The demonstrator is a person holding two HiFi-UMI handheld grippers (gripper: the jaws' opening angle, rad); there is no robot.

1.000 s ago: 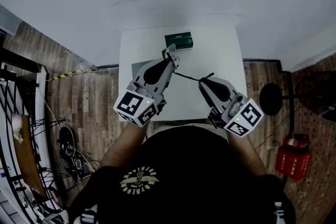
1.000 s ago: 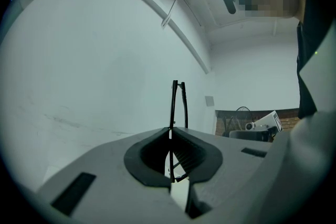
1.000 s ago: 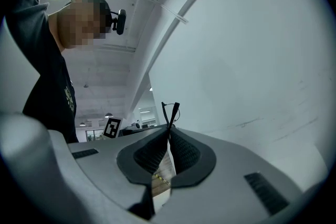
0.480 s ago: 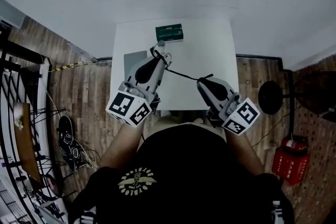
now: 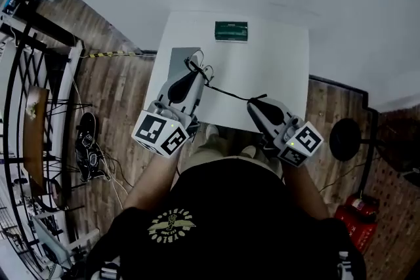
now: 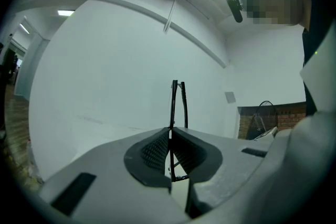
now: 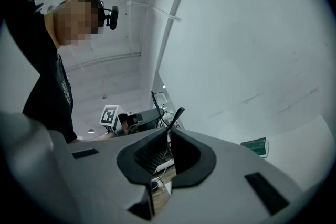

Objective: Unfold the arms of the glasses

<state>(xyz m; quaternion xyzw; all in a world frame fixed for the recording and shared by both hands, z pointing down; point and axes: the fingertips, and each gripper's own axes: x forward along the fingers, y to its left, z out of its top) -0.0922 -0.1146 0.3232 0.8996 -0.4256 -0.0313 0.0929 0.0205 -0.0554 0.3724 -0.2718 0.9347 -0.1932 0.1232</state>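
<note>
Both grippers carry the glasses (image 5: 228, 92) just above the near edge of the surface (image 5: 275, 62). The left gripper (image 5: 200, 71) has its fingers clamped on the frame to anchor it. The right gripper (image 5: 255, 102) pinches one arm's tip out to the right, likely to swing the hinge open.

Glasses (image 6: 174, 105): thin black plastic. Table (image 5: 275, 69): smooth matt white. Floor (image 5: 118, 95): wood planks.

Nothing reads clearly here. At six o'clock, the yellow emblem (image 5: 172, 225) on the black shirt (image 5: 249, 206) has lettering too small to make out. At twelve, the green box (image 5: 231, 30) shows only blurred pale print. The cubes (image 5: 163, 133) on left gripper (image 5: 201, 69) and right gripper (image 5: 254, 102) carry only black-and-white square markers.
</note>
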